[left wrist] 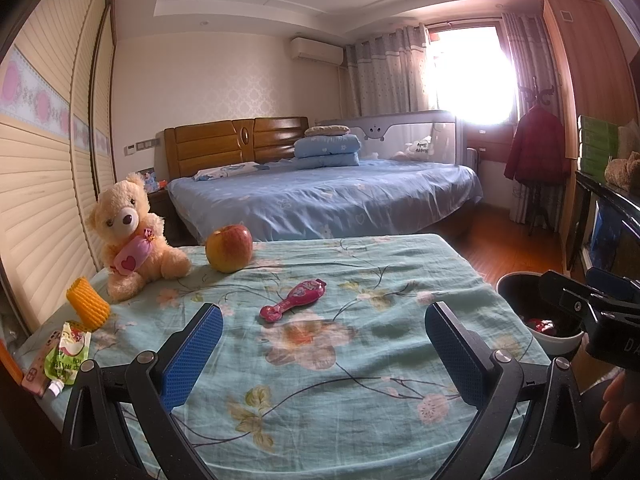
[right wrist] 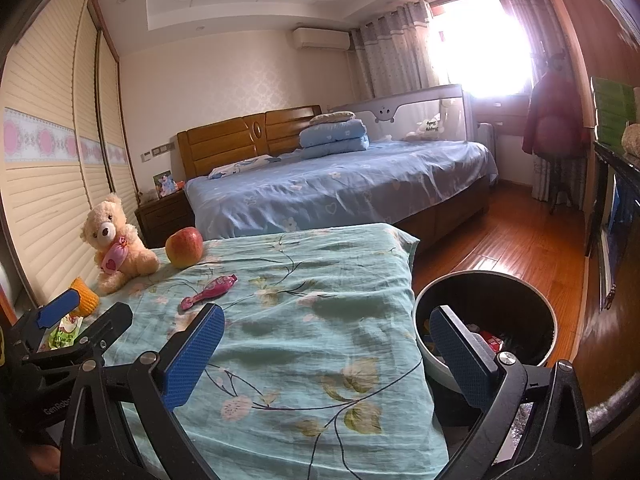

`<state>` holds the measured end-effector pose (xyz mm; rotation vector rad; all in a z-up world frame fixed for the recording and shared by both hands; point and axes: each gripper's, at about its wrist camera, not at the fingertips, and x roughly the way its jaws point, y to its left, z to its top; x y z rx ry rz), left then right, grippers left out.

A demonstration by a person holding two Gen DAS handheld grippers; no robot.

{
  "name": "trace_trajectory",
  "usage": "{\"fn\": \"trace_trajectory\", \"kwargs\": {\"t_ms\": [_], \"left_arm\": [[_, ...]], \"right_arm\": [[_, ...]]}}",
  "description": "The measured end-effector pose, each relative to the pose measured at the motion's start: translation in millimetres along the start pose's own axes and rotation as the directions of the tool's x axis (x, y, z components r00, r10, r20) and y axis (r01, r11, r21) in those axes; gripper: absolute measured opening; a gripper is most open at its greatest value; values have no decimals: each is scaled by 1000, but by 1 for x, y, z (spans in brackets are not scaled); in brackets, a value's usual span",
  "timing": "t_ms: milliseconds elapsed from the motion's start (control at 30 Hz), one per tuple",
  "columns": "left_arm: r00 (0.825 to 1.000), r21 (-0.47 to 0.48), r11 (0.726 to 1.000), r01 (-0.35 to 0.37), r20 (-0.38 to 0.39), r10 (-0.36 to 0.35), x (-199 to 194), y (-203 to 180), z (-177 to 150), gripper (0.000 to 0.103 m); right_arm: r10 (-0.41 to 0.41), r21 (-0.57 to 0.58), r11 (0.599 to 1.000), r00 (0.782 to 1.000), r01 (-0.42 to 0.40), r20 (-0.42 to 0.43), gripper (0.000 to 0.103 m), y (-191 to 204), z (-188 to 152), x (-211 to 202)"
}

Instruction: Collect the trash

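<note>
A pink candy wrapper (left wrist: 293, 300) lies mid-table on the floral cloth (left wrist: 360, 360); it also shows in the right wrist view (right wrist: 208, 291). A green snack pouch (left wrist: 66, 354) and a yellow foam fruit net (left wrist: 88, 307) lie at the table's left edge. A black trash bin (right wrist: 486, 330) with red wrappers inside stands on the floor right of the table. My left gripper (left wrist: 323, 350) is open and empty, just short of the pink wrapper. My right gripper (right wrist: 326, 354) is open and empty, over the table's right edge beside the bin.
A teddy bear (left wrist: 132, 236) and an apple (left wrist: 229, 248) sit at the table's far left. A pink phone (left wrist: 38, 364) lies under the pouch. A blue bed (left wrist: 328, 196) stands beyond the table. A dark cabinet (right wrist: 616, 216) lines the right wall.
</note>
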<state>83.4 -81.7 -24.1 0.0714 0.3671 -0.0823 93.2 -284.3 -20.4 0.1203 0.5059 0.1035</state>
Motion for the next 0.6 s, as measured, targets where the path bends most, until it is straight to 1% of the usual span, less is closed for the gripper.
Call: {"fn": "trace_trajectory", "kwargs": {"t_ms": [300, 600], "left_arm": [[1000, -3, 1000, -2, -2, 2, 2, 1, -1, 102], [1000, -25, 1000, 2, -29, -3, 12, 12, -1, 102]], "right_arm": [[4, 3, 1000, 1000, -4, -9, 103, 4, 0, 2], [11, 4, 1000, 999, -11, -34, 103, 13, -2, 9]]}}
